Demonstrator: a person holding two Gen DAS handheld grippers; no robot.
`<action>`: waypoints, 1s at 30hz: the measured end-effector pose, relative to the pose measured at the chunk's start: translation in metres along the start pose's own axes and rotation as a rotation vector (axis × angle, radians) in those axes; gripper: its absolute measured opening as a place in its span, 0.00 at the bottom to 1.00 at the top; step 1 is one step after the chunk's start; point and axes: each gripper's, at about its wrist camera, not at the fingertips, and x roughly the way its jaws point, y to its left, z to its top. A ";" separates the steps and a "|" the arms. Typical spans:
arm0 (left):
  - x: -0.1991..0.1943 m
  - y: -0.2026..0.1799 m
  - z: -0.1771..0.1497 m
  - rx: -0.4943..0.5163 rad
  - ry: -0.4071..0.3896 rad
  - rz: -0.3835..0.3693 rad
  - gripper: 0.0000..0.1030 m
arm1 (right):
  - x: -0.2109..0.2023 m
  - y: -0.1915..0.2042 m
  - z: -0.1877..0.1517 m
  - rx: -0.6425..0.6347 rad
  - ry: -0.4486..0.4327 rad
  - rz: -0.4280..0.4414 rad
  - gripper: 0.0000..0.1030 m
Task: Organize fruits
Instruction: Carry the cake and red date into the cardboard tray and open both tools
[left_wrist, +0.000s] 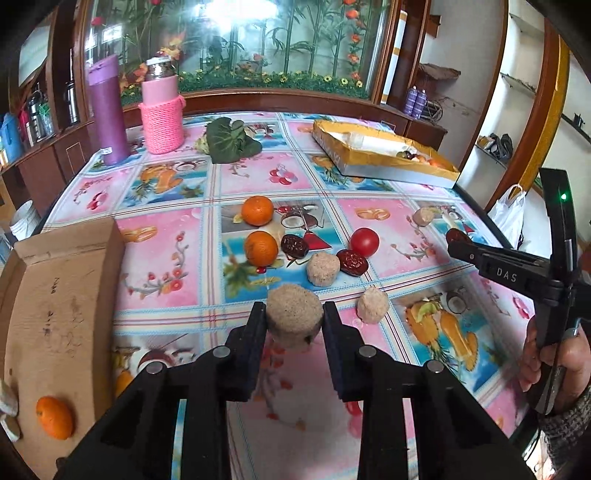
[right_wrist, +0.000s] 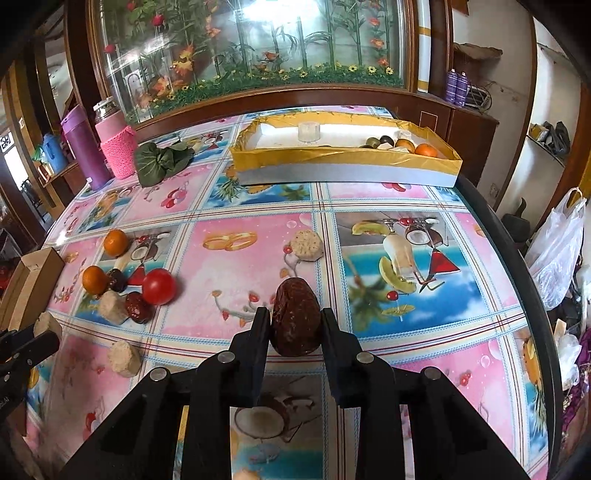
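Both grippers angle downward over the fruit-print worktop (left_wrist: 177, 258). Low in the frame's centre, the left gripper (left_wrist: 294, 314) is clamped on a round beige crumbly cake (left_wrist: 293, 318). The right gripper (right_wrist: 295, 321) likewise pinches a wrinkled dark-red date (right_wrist: 296, 317), with a hand (left_wrist: 557, 365) visible at the right edge.

Table (right_wrist: 369, 306) bearing oranges (left_wrist: 257, 210), tomato (right_wrist: 159, 286), boxes (right_wrist: 343, 168).

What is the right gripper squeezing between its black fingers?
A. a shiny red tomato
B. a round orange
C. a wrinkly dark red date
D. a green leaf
C: the right gripper is shut on the wrinkly dark red date; the shiny red tomato sits apart on the colourful fruit-print tablecloth.
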 end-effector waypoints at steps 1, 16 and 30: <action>-0.005 0.001 -0.002 -0.006 -0.005 -0.002 0.28 | -0.004 0.003 -0.002 -0.002 -0.003 0.005 0.28; -0.100 0.102 -0.039 -0.175 -0.112 0.136 0.29 | -0.070 0.106 -0.026 -0.141 -0.043 0.161 0.29; -0.095 0.246 -0.024 -0.299 -0.005 0.322 0.29 | -0.043 0.317 -0.039 -0.438 0.045 0.407 0.29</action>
